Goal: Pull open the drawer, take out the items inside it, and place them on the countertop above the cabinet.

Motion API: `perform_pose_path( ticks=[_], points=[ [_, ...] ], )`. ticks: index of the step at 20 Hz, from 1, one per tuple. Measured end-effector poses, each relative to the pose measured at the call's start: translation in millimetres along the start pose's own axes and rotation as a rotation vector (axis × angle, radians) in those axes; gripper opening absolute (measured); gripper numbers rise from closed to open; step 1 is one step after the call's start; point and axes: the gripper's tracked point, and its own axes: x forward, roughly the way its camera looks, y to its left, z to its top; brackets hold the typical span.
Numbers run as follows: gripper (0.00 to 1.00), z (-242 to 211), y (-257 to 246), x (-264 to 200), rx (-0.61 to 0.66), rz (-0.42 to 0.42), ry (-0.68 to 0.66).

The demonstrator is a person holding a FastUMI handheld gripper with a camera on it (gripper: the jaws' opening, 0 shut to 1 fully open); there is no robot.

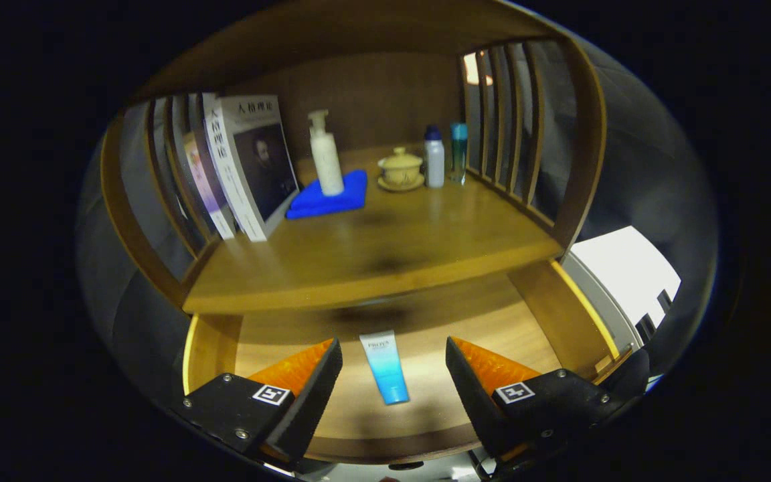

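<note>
We have the wooden drawer (546, 314) pulled open, our claw (393, 375) spread empty above the blue-and-white squeeze tube (384, 368) still awaiting transfer to the wooden bench (385, 254).

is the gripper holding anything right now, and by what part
Nothing is held. The gripper is open above the pulled-out drawer, and the blue tube lies on the drawer floor between its fingers, untouched.

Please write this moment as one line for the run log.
drawer: open | blue tube: lying inside, between the fingers, untouched | tool: open above it | countertop: awaits tube
</note>
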Motion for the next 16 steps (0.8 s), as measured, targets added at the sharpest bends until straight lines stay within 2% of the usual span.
perform_pose_path(
  ticks=[11, 12, 16],
  points=[
    [0.96, -85.9, -13.5, 67.1, -0.055, -0.081, 0.407],
    [0.96, -91.2, -17.2, 68.4, -0.067, -0.103, 0.425],
    [0.92, -98.5, -13.4, 71.0, -0.048, -0.089, 0.457]
  ],
)
